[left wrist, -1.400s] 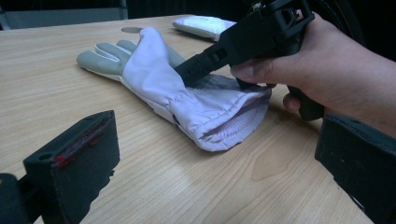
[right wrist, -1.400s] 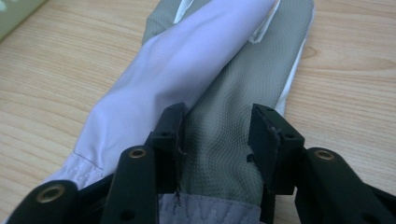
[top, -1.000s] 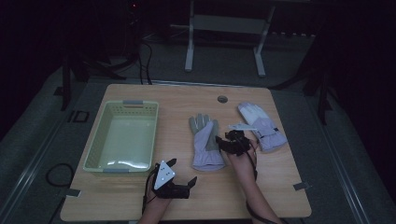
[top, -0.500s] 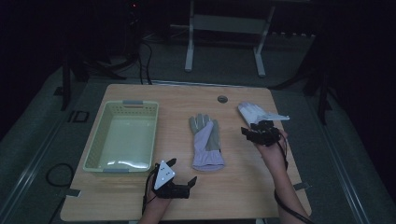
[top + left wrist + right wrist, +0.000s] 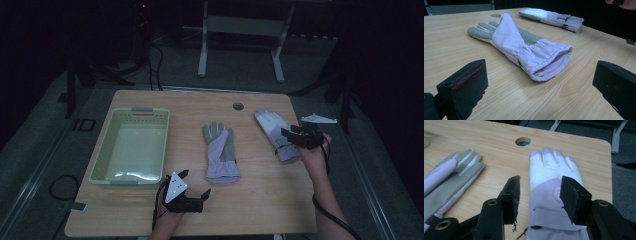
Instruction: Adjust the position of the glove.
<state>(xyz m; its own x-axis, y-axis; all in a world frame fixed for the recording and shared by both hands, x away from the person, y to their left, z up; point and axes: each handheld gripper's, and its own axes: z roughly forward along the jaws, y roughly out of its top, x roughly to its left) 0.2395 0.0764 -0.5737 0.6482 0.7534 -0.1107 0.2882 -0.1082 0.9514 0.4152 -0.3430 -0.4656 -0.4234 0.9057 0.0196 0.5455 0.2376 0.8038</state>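
While it lies flat, fingers toward twelve o'clock:
Right glove point(image 5: 274, 131): palm down at the tabletop's point(image 5: 260, 200) three o'clock edge, strap across the wrist, cuff under the claw.
Right claw point(image 5: 540, 198): jaws apart, unclenched, poised over the glove's wrist, one jaw on each side; pads not pressing the fabric.
Left glove point(image 5: 220, 152): at the tabletop's centre, well apart from the other, a lilac flap folded over its grey palm, cuff open toward six o'clock.
Left claw point(image 5: 197, 189): released, empty, at six o'clock, aimed at that cuff.
Basket point(image 5: 107, 150): pale green, at nine o'clock.
Cable hole point(image 5: 238, 106): at twelve o'clock.
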